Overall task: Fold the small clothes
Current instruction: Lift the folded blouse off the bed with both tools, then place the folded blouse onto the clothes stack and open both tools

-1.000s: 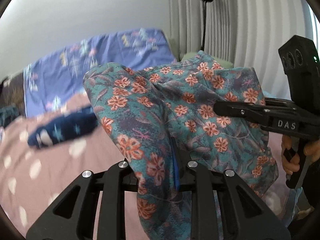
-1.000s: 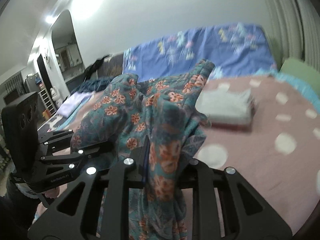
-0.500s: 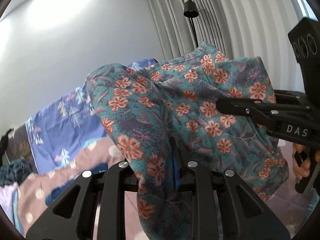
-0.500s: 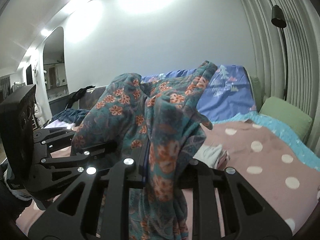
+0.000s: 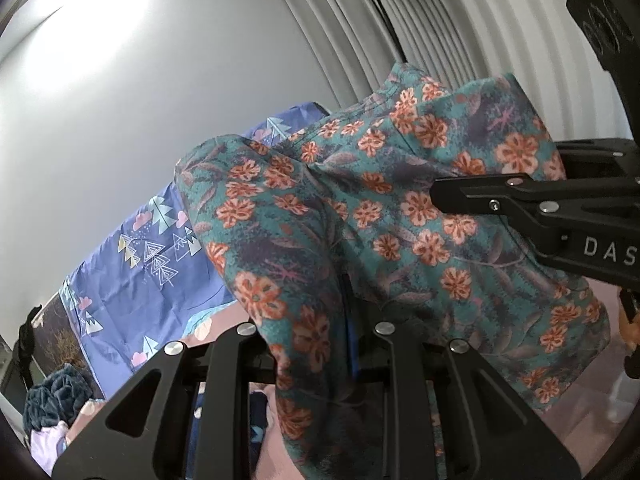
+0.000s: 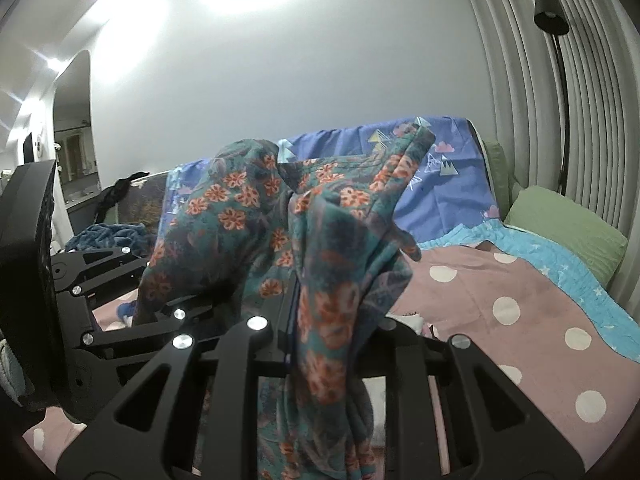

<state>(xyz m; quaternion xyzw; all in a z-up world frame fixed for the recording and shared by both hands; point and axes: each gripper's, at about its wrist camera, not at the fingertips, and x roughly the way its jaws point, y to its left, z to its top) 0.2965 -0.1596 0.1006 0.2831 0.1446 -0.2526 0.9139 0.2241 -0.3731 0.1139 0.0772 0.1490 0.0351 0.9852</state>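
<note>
Left gripper [image 5: 347, 320] clamped narrow on floral garment [image 5: 380, 216], cloth lifted, draping over and below its fingers. Right gripper [image 6: 294, 320] pinching same garment just beside it. Polka-dot bedspread [image 6: 520, 292] below, right of right gripper.

We hold our left gripper [image 5: 348, 320] and right gripper [image 6: 296, 312] raised side by side, each clamped tight.
</note>
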